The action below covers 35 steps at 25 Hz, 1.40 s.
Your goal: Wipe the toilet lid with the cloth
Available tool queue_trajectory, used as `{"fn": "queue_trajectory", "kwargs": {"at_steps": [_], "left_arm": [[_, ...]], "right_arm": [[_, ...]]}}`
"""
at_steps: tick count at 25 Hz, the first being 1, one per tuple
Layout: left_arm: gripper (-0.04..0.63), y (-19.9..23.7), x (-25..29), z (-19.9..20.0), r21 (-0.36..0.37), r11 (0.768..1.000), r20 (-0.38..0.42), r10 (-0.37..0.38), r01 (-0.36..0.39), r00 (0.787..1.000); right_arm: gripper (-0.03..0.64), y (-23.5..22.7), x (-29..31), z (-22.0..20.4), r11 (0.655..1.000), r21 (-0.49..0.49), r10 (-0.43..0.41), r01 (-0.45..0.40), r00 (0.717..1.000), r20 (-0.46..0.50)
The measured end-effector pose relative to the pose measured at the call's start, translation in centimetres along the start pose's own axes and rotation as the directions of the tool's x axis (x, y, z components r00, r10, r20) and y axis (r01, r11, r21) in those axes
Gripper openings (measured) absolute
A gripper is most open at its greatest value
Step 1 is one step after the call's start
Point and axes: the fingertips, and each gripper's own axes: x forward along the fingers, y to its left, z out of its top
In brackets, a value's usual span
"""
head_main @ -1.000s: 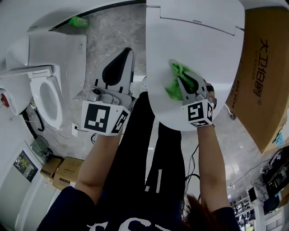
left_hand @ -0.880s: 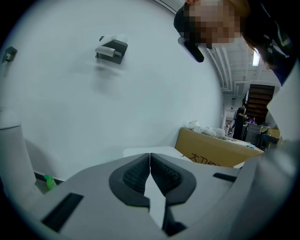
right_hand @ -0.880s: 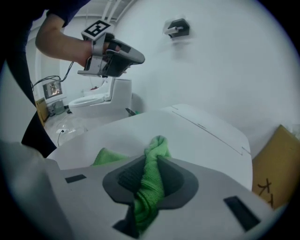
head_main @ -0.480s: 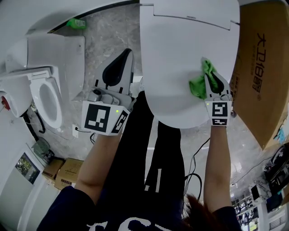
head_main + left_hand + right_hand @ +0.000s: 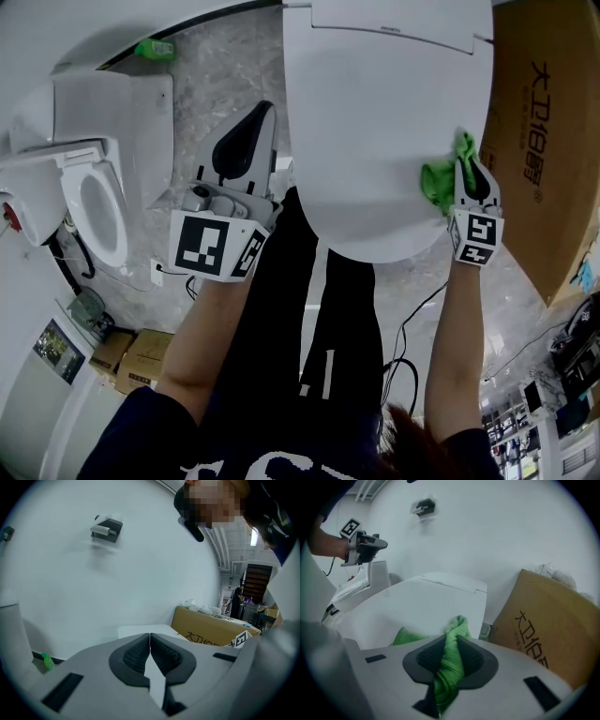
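Note:
The white toilet lid (image 5: 375, 122) lies closed in front of me, also seen in the right gripper view as the toilet lid (image 5: 417, 606). A green cloth (image 5: 441, 176) rests on its right edge, pinched by my right gripper (image 5: 466, 164). In the right gripper view the cloth (image 5: 451, 663) bunches between the shut jaws of the right gripper (image 5: 450, 660). My left gripper (image 5: 246, 131) hangs off to the left of the lid, over the floor. Its jaws meet with nothing between them in the left gripper view, where the left gripper (image 5: 150, 653) points at a white wall.
A brown cardboard box (image 5: 544, 141) stands right beside the lid's right edge. A second toilet (image 5: 89, 187) with its seat showing stands at the left. A green object (image 5: 155, 47) lies by the wall. Small boxes (image 5: 131, 356) and cables (image 5: 408, 328) lie on the marble floor.
My right gripper has swept the cloth across the lid from near its middle to its right edge. The left gripper has stayed about where it was.

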Motion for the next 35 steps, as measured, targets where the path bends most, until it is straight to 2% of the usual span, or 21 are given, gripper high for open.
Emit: {"fn": "queue_trajectory", "kwargs": {"at_steps": [7,14,21,27,35], "left_arm": [[0.021,-0.2,-0.1,-0.1,-0.001,1.0,-0.001,-0.001,0.001,1.0],[0.021,-0.2,-0.5,-0.3,-0.006,1.0,0.003,0.005,-0.005,1.0],[0.021,-0.5,-0.5,-0.6,-0.009,1.0,0.006,-0.001,0.001,1.0],[0.021,-1.1,-0.4,-0.7,-0.008,1.0,0.003,-0.016,0.016,1.0],[0.021,-1.0,-0.7,-0.4,-0.003,1.0,0.014,-0.019,0.019,1.0]], "right_arm": [[0.083,-1.1,-1.0,-1.4,0.994,0.098,-0.048,0.048,0.999,-0.007],[0.083,-0.6,-2.5,-2.9,0.971,0.195,-0.136,0.137,0.991,-0.016],[0.082,1.7,-3.1,-3.3,0.964,0.215,-0.151,0.154,0.988,-0.027],[0.083,5.2,-2.7,-2.0,0.982,0.165,-0.096,0.097,0.995,-0.014],[0.083,11.5,-1.3,1.2,0.998,0.052,0.035,-0.036,0.999,0.026]]}}
